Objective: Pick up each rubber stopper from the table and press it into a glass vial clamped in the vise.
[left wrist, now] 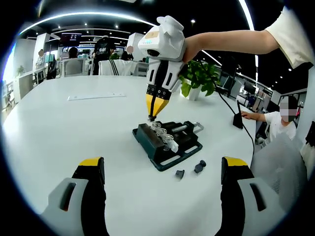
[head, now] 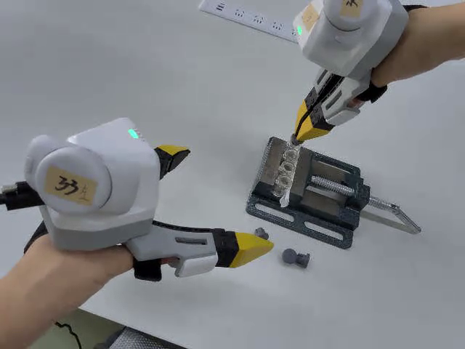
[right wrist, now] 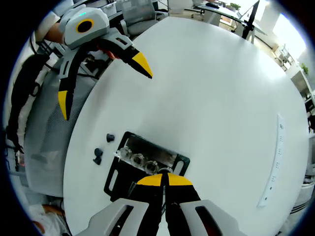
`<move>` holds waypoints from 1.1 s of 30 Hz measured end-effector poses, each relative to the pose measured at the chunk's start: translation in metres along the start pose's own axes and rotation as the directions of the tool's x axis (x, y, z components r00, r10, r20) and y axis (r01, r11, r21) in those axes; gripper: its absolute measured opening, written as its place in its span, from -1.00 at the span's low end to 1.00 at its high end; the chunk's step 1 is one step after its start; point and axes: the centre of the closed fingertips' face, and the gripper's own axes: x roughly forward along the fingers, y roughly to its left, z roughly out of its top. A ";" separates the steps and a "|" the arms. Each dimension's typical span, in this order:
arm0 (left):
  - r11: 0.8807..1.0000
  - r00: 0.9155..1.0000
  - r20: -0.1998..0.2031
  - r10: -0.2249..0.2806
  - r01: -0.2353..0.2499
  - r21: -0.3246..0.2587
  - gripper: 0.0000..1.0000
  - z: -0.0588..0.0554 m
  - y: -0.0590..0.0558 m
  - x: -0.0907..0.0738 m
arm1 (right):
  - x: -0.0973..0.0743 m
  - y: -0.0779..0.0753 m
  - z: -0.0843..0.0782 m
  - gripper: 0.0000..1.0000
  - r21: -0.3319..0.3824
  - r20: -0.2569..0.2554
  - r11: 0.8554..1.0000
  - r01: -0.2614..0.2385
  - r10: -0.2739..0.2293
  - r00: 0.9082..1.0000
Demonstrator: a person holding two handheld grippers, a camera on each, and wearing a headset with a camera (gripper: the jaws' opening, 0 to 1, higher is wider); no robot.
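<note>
A dark vise (head: 330, 211) (left wrist: 147, 142) (right wrist: 115, 179) clamps a row of clear glass vials (head: 285, 171) (left wrist: 165, 135) (right wrist: 139, 158). My right gripper (head: 296, 138) (left wrist: 152, 117) (right wrist: 164, 178) is shut, and its tips press down on the far vial's mouth. What lies under the tips is hidden. Two dark rubber stoppers lie on the table by the vise: one (head: 261, 233) (left wrist: 179, 173) (right wrist: 110, 137) closer to it, the other (head: 296, 257) (left wrist: 200, 166) (right wrist: 98, 156) just beyond. My left gripper (head: 214, 200) (left wrist: 162, 164) (right wrist: 103, 91) hovers wide open and holds nothing, a little short of the stoppers.
A white power strip (head: 247, 16) (left wrist: 96, 97) (right wrist: 273, 162) lies at the far side of the white table. The vise's screw handle (head: 396, 212) sticks out to the right. The table's near edge (head: 109, 313) runs close under my left hand. A potted plant (left wrist: 199, 78) stands behind.
</note>
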 end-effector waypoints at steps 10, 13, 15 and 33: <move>1.000 1.000 -0.004 -0.002 0.002 -0.006 0.97 0.000 0.000 0.001 | 0.000 -0.002 0.001 -1.00 0.017 -0.017 1.000 -0.006 0.006 1.000; 1.000 1.000 -0.009 -0.004 0.004 -0.003 0.97 0.000 0.000 0.002 | 0.002 0.000 0.001 -1.00 0.007 -0.028 1.000 -0.001 0.001 1.000; 1.000 1.000 -0.005 -0.005 0.005 -0.005 0.97 0.001 0.000 0.003 | 0.002 0.000 0.001 -1.00 -0.001 -0.039 1.000 0.003 -0.003 0.999; 1.000 1.000 -0.005 -0.002 0.002 -0.011 0.96 -0.003 0.002 0.001 | 0.003 0.002 0.001 -1.00 0.008 -0.031 0.999 0.052 -0.052 0.998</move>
